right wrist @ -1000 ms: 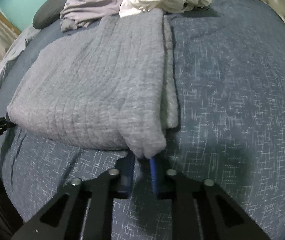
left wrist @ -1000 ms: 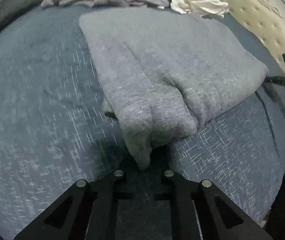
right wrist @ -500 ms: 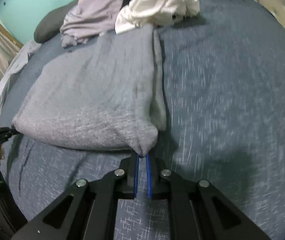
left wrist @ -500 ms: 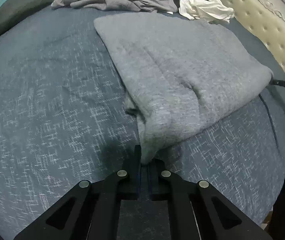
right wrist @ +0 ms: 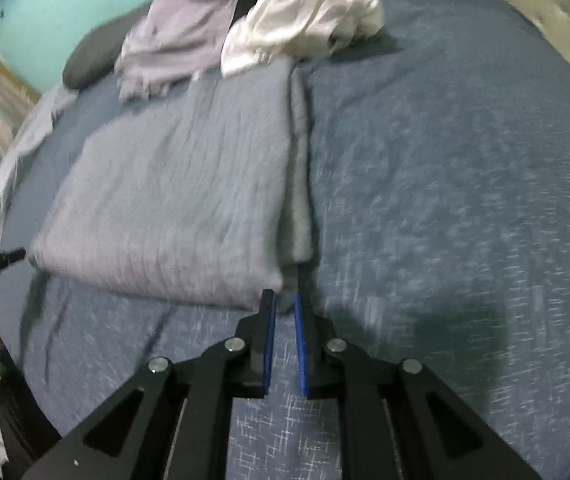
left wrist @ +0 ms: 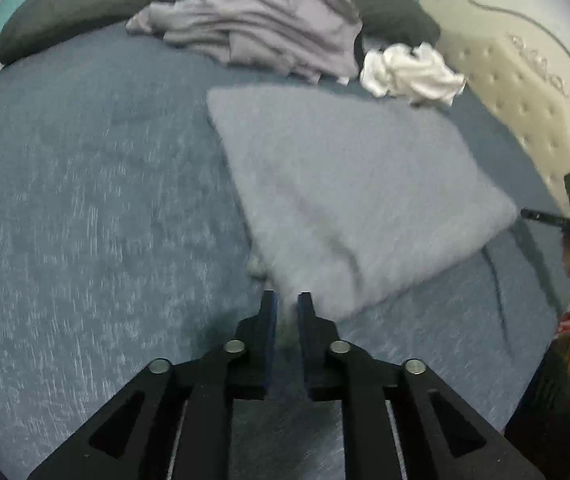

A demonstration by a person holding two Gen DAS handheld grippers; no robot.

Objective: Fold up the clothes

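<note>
A grey knitted garment (left wrist: pixel 357 192) lies folded on the blue bedspread (left wrist: pixel 85 208); it also shows in the right wrist view (right wrist: pixel 173 208). My left gripper (left wrist: pixel 286 300) is shut on the garment's near left corner, the jaws close together with cloth between them. My right gripper (right wrist: pixel 283 300) is shut on the near right corner, where a narrow strip of the garment (right wrist: pixel 299 168) runs along the edge. The right gripper also appears at the right edge of the left wrist view (left wrist: pixel 557 220), and the left gripper at the left edge of the right wrist view (right wrist: pixel 1 260).
A lilac garment (left wrist: pixel 269 28) and a crumpled white garment (left wrist: pixel 409 70) lie at the far end of the bed, with dark pillows (left wrist: pixel 65 4) behind. A beige tufted headboard (left wrist: pixel 525 88) stands on the right. Blue bedspread (right wrist: pixel 445 184) stretches right of the garment.
Both grippers have closed on the garment's near corners and pulled back toward me, drawing the garment flatter. The far clothes pile now sits lower in both views.
</note>
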